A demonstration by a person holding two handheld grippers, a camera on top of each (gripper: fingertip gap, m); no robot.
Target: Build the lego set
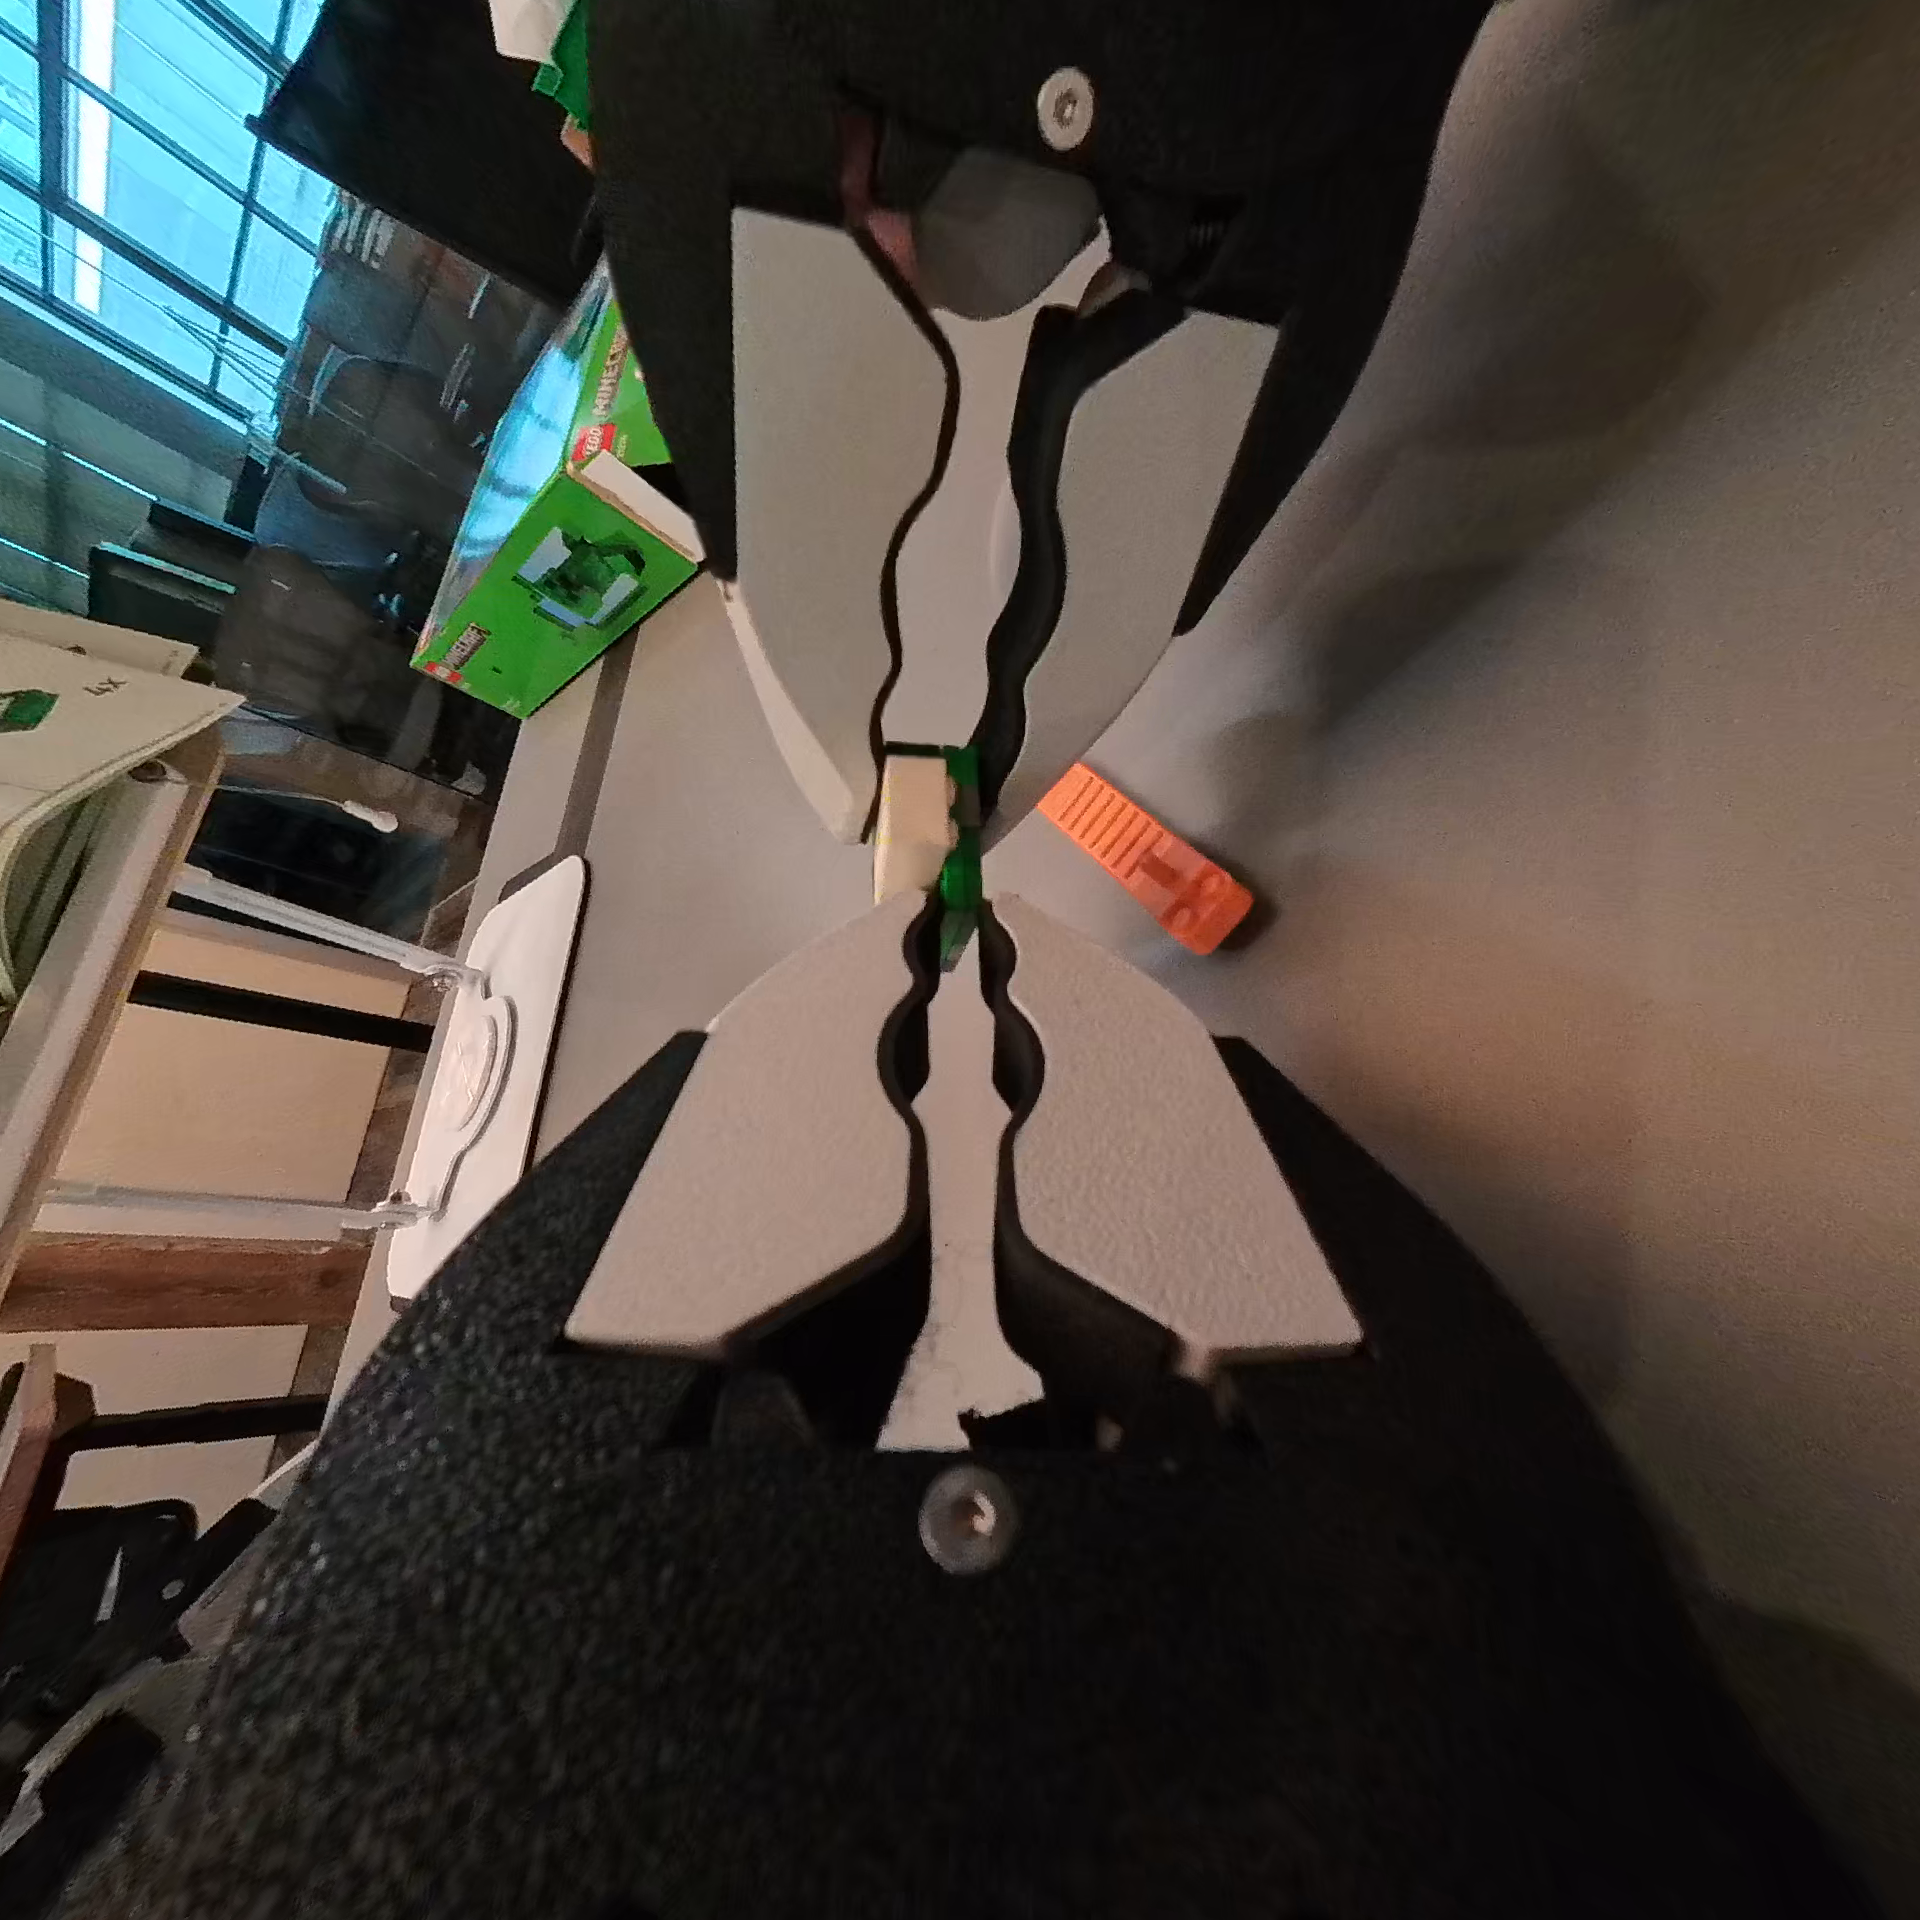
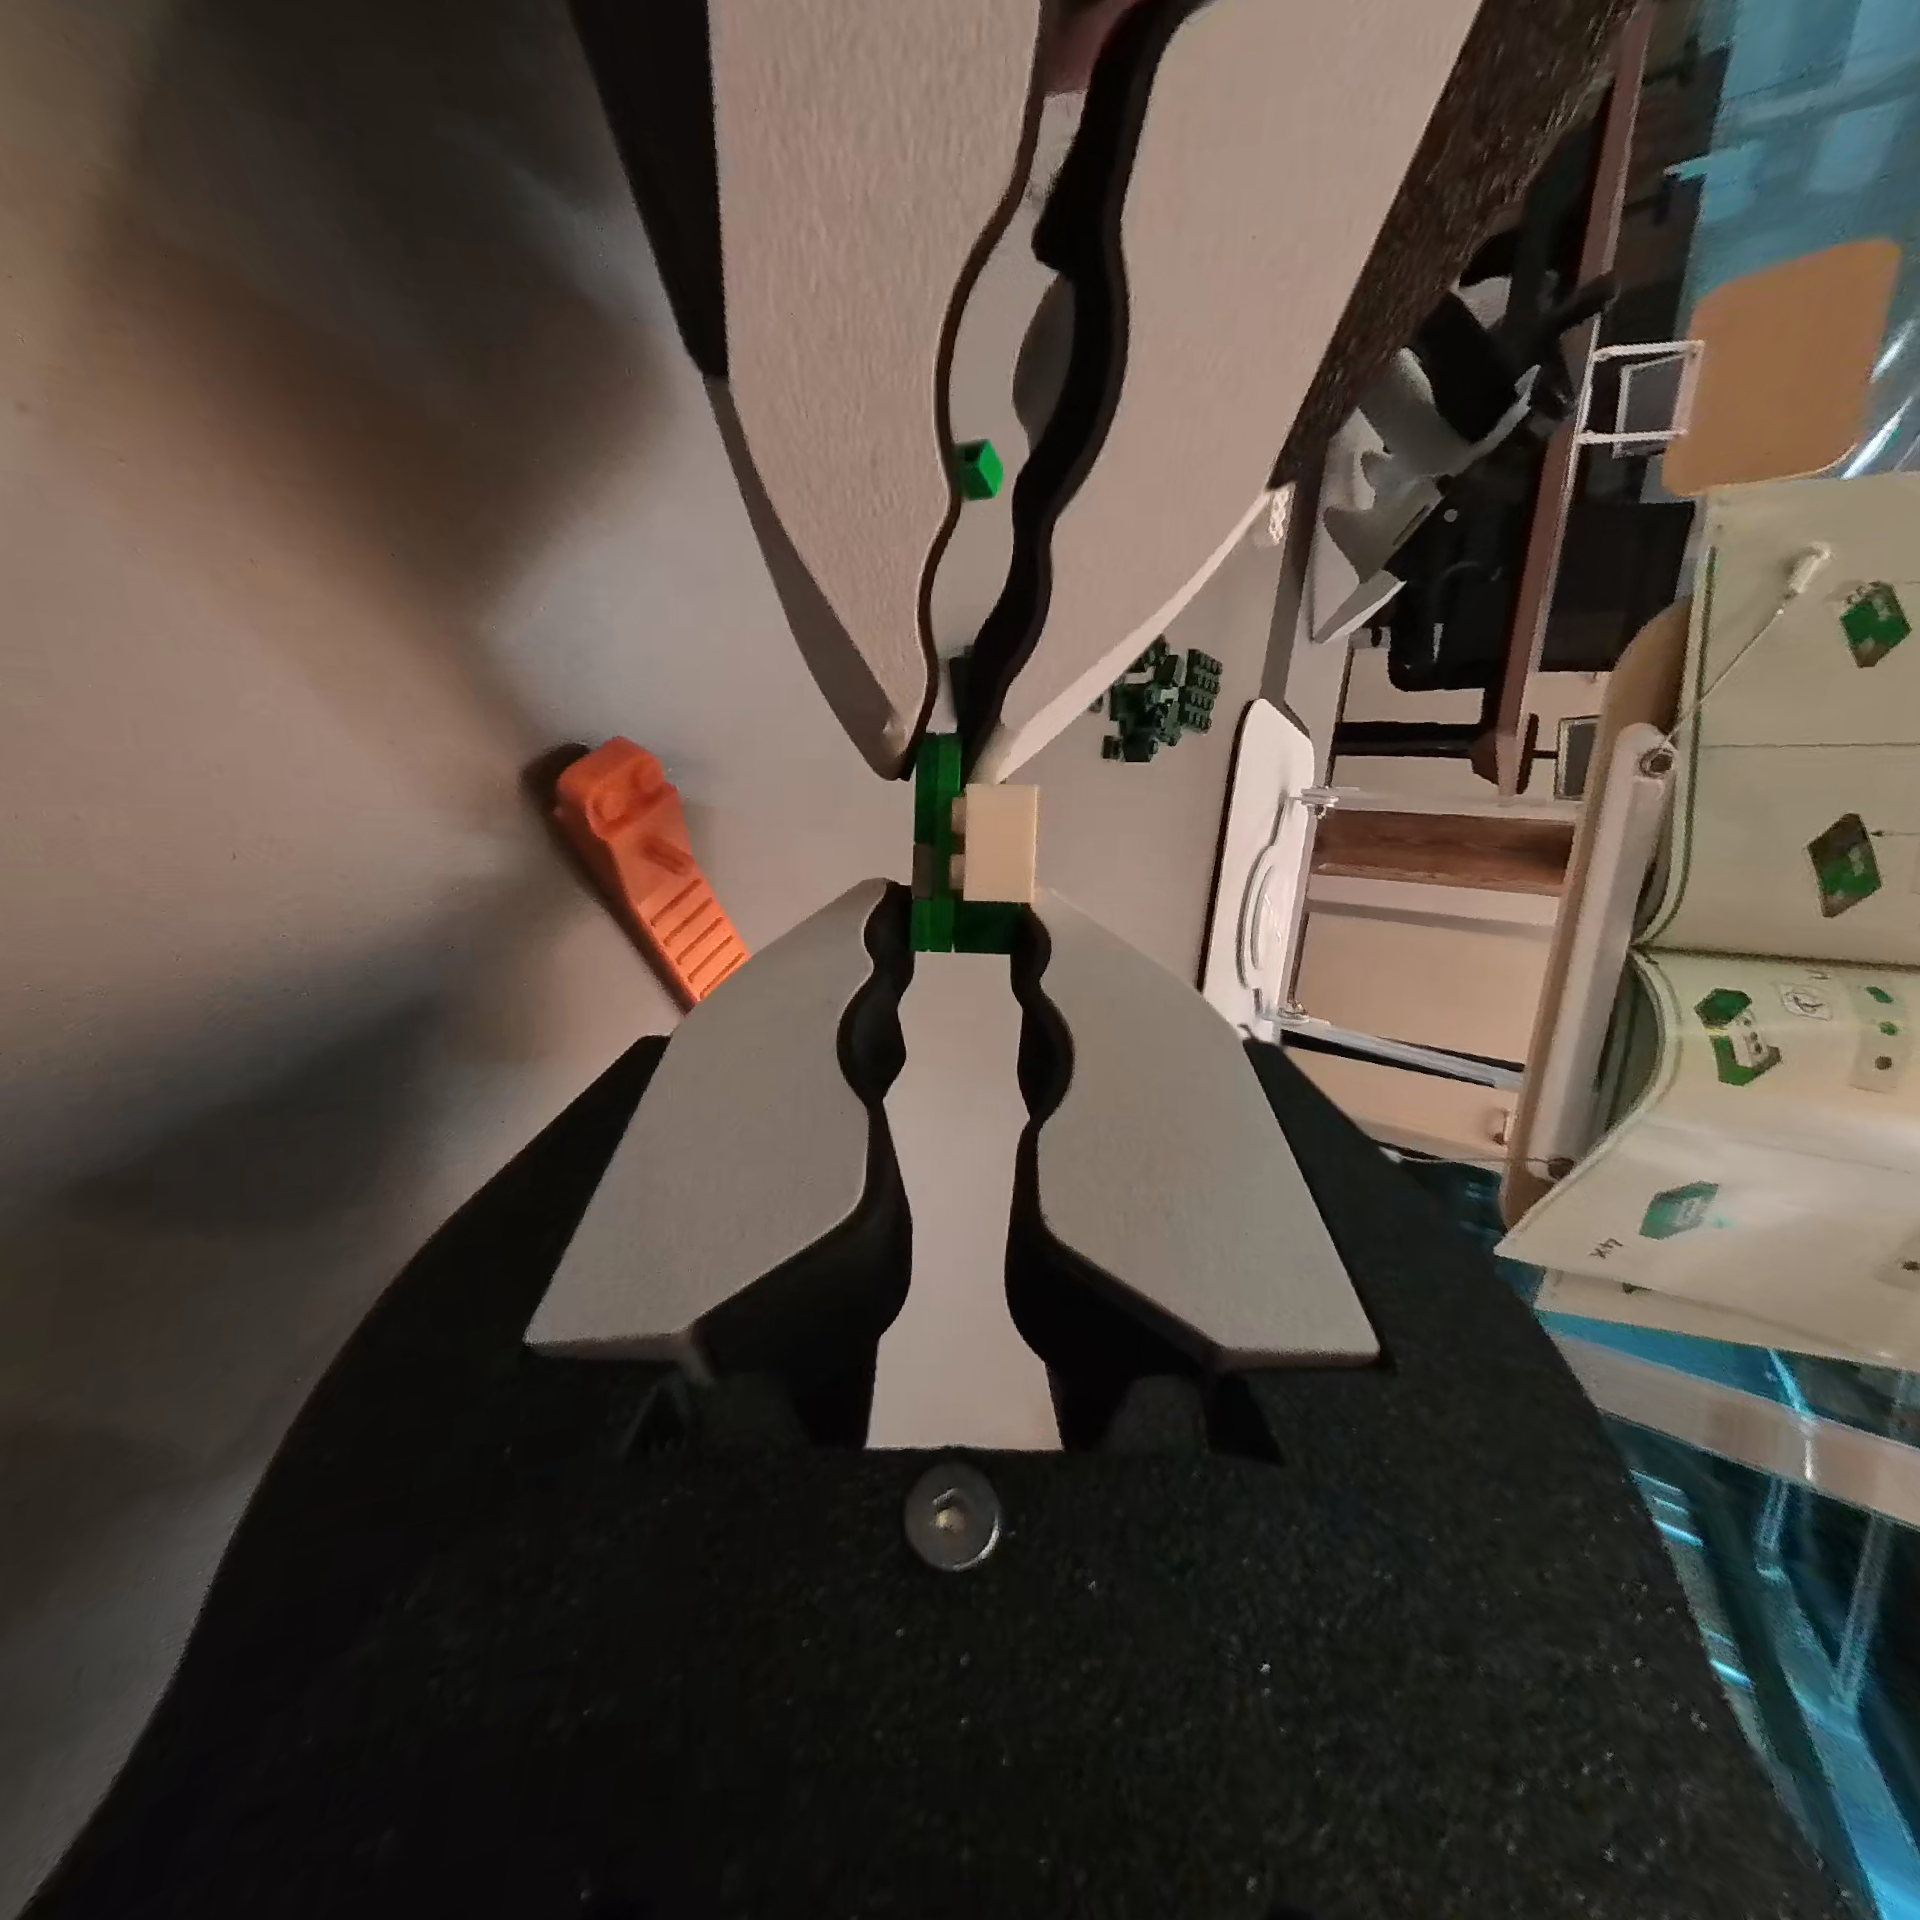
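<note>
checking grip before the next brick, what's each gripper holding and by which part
Both grip one small green-and-cream brick assembly: right gripper at its green end, left gripper on the opposite end of the green plate.

A window [image 1: 125,208] with dark bars fills the upper left of the left wrist view. A wooden shelf [image 1: 177,1122] stands at the left edge. In the right wrist view, a tan-backed chair [image 2: 1787,364] sits upper right

Brick separator [image 2: 649,873] on table [image 2: 312,416]

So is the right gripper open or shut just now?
Shut: the right gripper pinches the green plate bearing a cream brick.
</note>
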